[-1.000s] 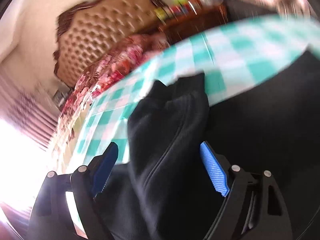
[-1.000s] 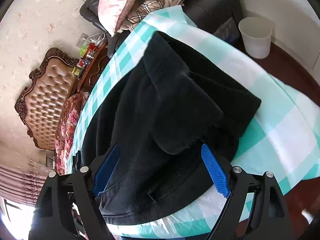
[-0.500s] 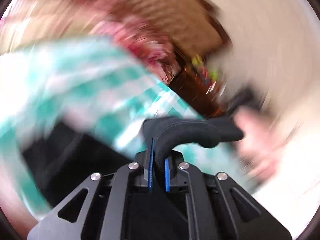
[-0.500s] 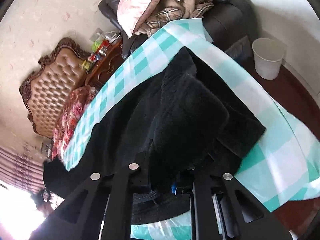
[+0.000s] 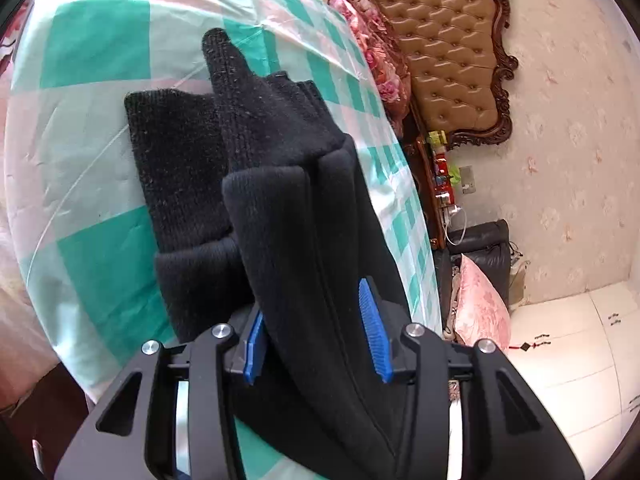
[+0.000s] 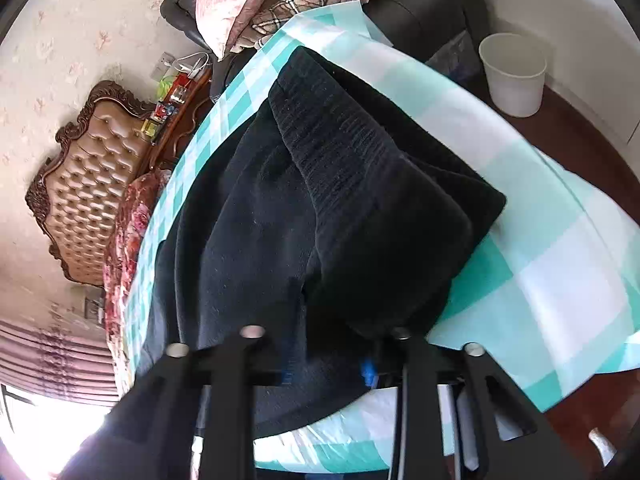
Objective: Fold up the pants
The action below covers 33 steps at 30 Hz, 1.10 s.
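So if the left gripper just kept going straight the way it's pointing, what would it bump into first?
Most likely the black pants: their fabric already lies between the left gripper's fingers and stretches ahead over the checked cloth.

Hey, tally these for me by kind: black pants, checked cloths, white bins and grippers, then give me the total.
Black pants: 1
Checked cloth: 1
White bin: 1
Grippers: 2, the left gripper and the right gripper
Total: 5

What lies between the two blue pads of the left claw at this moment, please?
A fold of the black pants runs up between the blue pads of the left claw, which has just been opening; the left wrist view shows it.
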Each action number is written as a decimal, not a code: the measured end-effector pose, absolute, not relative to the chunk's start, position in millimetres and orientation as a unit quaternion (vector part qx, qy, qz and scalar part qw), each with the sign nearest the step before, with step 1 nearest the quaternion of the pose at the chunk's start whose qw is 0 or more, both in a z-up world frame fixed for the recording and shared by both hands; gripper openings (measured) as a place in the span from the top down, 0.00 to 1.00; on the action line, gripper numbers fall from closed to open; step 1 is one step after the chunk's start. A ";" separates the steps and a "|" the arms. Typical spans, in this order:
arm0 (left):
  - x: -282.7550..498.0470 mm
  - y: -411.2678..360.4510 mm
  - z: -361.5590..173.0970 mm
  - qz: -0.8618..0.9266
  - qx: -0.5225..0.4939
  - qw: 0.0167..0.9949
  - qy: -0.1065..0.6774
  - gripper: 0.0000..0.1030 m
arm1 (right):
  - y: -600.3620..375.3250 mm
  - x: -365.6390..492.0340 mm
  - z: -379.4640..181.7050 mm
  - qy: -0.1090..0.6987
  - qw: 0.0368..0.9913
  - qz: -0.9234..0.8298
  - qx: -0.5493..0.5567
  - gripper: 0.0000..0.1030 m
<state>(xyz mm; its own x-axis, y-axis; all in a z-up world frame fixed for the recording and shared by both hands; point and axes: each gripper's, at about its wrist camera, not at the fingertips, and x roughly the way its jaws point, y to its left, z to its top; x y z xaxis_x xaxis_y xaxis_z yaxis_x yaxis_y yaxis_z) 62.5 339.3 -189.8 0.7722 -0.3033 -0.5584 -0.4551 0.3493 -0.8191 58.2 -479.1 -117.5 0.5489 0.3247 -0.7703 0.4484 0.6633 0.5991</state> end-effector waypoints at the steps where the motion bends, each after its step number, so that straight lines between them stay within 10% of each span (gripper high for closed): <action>1: 63.6 334.5 -193.7 0.052 -0.569 0.748 0.337 0.76 | -478.8 60.6 -117.5 0.472 0.781 -0.038 0.408 0.64; 3: 69.9 336.8 -191.1 0.053 -0.560 0.747 0.356 0.91 | -476.9 68.5 -113.1 0.473 0.789 -0.045 0.388 0.86; 24: 23.4 310.3 -111.7 0.014 -0.494 0.807 0.323 0.92 | -484.2 38.9 -79.1 0.437 0.814 -0.017 0.381 0.88; 33: 7.1 329.5 -161.2 0.034 -0.537 0.761 0.363 0.93 | -496.3 27.8 -79.0 0.429 0.790 0.014 0.437 0.88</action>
